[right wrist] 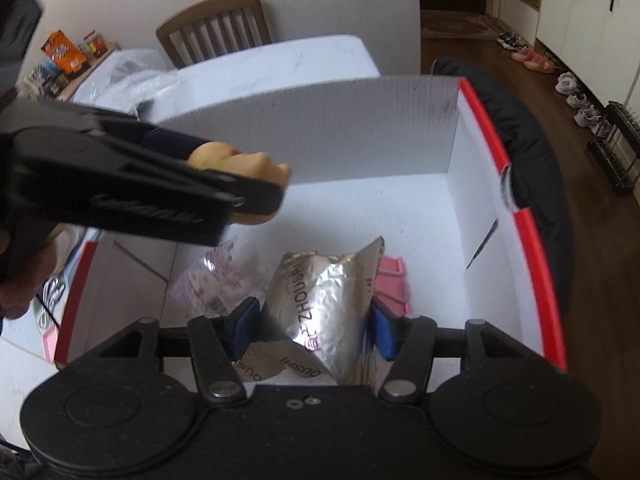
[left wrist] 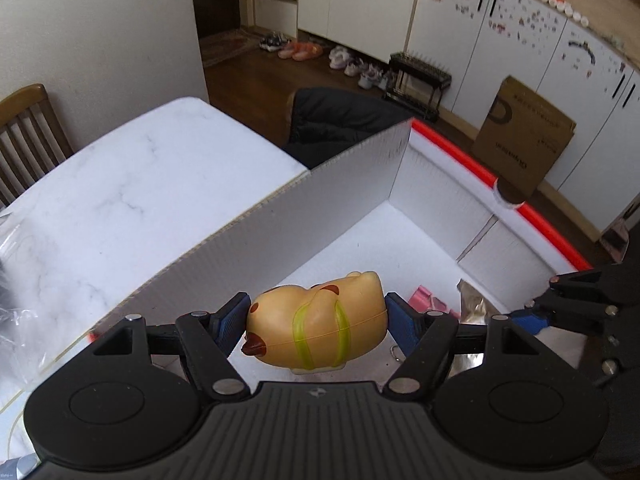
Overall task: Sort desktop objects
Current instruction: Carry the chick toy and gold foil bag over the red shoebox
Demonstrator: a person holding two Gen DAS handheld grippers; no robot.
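Note:
My left gripper [left wrist: 316, 322] is shut on a tan toy animal [left wrist: 320, 320] with green stripes and brown spots, held above the inside of a white box with a red rim [left wrist: 452, 148]. In the right wrist view the left gripper [right wrist: 256, 196] comes in from the left with the toy [right wrist: 248, 164] over the box [right wrist: 532, 236]. My right gripper [right wrist: 310, 326] is shut on a crinkled silver foil packet [right wrist: 324, 300], held over the box floor. A pink flat object [right wrist: 390, 280] lies on the box floor; it also shows in the left wrist view [left wrist: 430, 302].
The box stands on a white marble table [left wrist: 132, 184]. A wooden chair [right wrist: 216, 28] is at the table's far end, with plastic bags [right wrist: 128, 76] and snack packs [right wrist: 64, 54] nearby. A black jacket [left wrist: 340, 120] lies beyond the box. Shoes and a cardboard box [left wrist: 524, 136] are on the floor.

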